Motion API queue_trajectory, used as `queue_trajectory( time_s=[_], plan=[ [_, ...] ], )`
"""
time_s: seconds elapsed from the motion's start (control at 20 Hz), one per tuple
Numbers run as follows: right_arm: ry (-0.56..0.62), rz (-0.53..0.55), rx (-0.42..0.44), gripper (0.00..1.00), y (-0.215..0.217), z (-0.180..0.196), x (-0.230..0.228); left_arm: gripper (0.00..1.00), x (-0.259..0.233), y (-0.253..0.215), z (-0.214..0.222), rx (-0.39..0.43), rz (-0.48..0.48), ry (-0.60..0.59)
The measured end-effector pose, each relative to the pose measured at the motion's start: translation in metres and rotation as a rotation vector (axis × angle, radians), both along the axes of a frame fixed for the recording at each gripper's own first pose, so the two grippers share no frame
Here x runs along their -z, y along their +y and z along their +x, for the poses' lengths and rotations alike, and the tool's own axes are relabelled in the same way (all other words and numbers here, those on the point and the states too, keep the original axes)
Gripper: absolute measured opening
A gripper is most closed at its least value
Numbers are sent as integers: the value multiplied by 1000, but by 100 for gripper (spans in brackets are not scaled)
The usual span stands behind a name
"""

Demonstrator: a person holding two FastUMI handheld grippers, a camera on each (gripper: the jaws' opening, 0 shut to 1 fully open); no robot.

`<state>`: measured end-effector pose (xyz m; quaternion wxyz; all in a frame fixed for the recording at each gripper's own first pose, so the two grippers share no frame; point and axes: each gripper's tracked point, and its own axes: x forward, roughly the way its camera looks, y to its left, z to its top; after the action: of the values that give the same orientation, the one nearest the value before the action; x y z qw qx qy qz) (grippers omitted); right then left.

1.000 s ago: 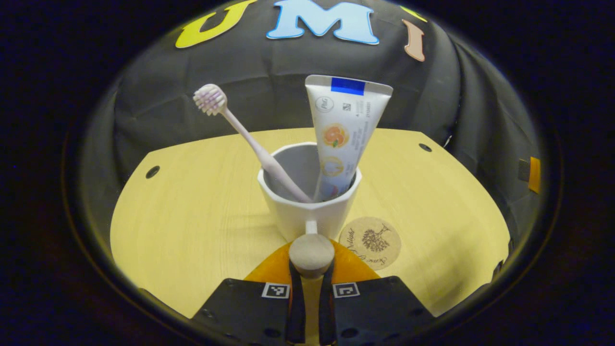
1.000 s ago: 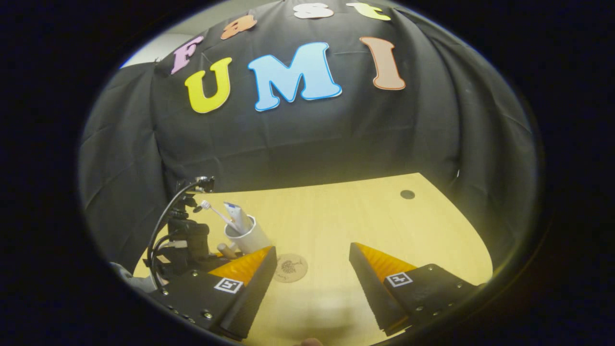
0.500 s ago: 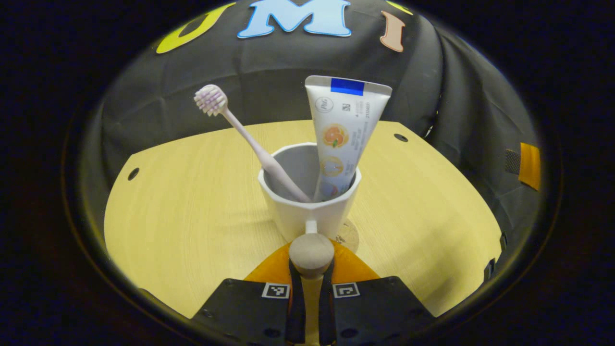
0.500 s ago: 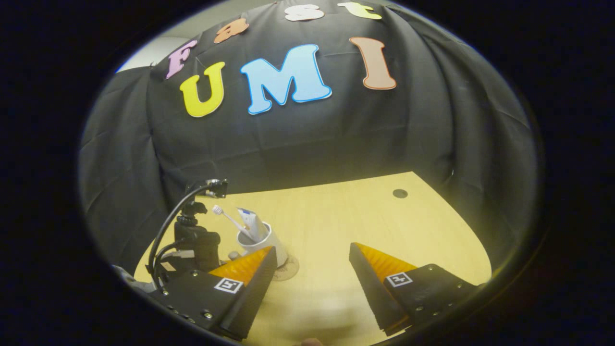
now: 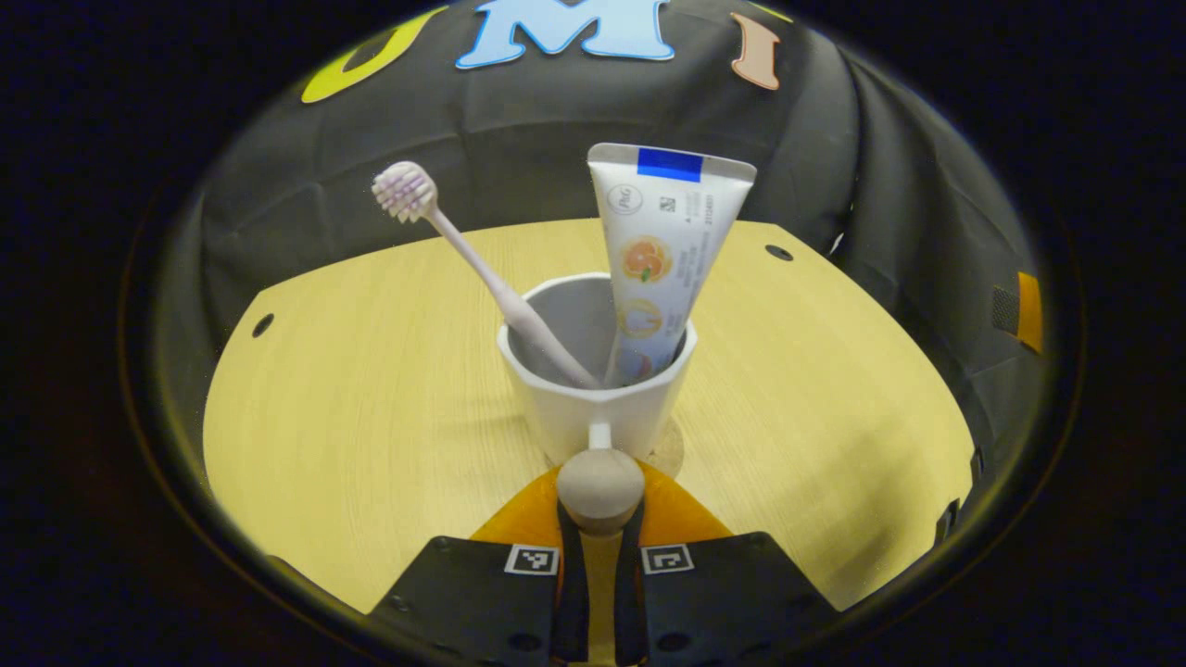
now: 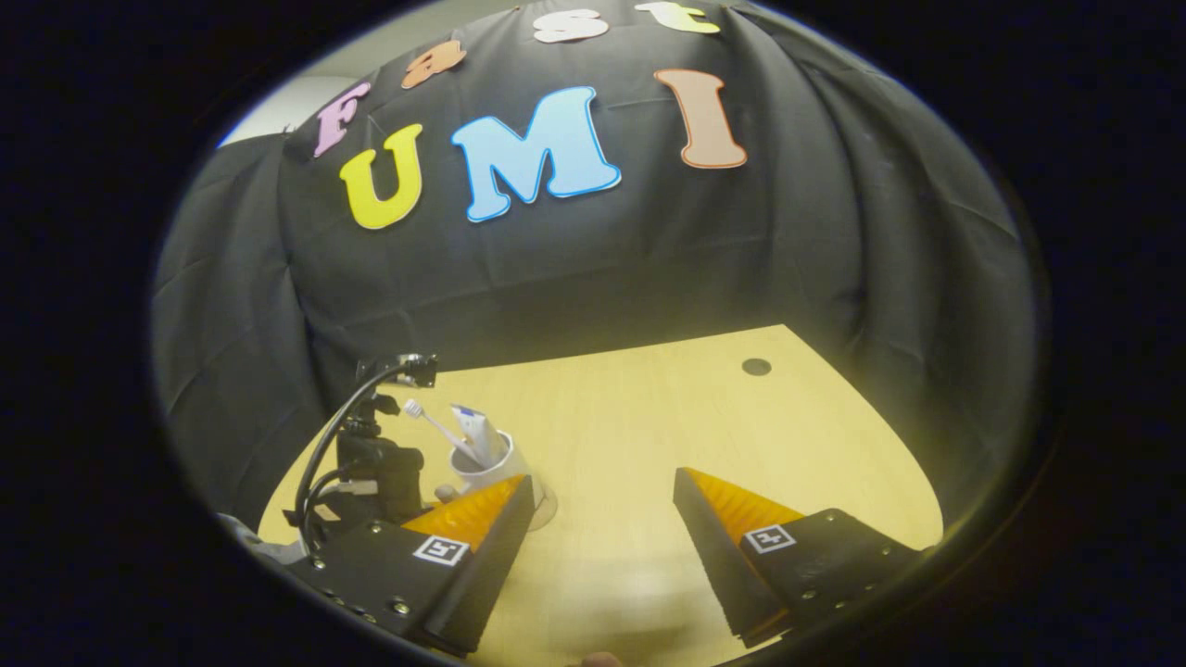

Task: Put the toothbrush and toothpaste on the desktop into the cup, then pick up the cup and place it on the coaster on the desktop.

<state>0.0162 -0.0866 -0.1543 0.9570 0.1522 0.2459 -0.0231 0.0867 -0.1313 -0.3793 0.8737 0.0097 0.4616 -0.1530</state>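
L claw [image 5: 600, 547] clenched on cup [image 5: 596, 408] handle | cup over coaster [image 5: 669, 448] | R claw [image 6: 602, 533] released

The left gripper [image 5: 600, 519] has two black blocks, each with a small square black-and-white marker, and round screw holes below. The right gripper [image 6: 602, 519] has wedge-shaped fingers [image 6: 482, 542] with ribbed inner faces (silver screws along one block); black cables [image 6: 324, 454] loop over the other gripper farther off
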Motion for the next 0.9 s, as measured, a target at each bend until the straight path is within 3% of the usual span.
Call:
queue_trajectory(
  time_s=[0.15, 0.3, 0.45, 0.55, 0.6, 0.65, 0.75, 0.8, 0.9],
  plan=[
    [-8, -5, -24, 92, 1, -4, -2, 15, 0, 0, -1, -9, 5, 2],
    [-10, -16, -44, 92, 0, -8, -3, 34, -3, -2, 2, -23, -14, -7],
    [-14, -25, -63, 92, 1, -9, -3, 39, -25, -6, 1, -34, -59, -67],
    [-23, -36, -79, 92, 4, -8, -6, 51, -46, -5, -3, -47, -71, -110],
    [-31, -43, -87, 92, 5, -7, -8, 69, -58, -4, -4, -57, -78, -136],
    [-42, -50, -97, 92, 8, -7, -10, 78, -68, 0, -5, -68, -75, -161],
    [-65, -69, -118, 92, 12, -7, -15, 81, -87, 12, -10, -98, -67, -206],
    [-77, -75, -131, 92, 16, -7, -18, 77, -96, 18, -12, -115, -73, -227],
    [-104, -87, -150, 92, 22, -6, -27, 87, -113, 31, -15, -151, -71, -273]
  ],
)
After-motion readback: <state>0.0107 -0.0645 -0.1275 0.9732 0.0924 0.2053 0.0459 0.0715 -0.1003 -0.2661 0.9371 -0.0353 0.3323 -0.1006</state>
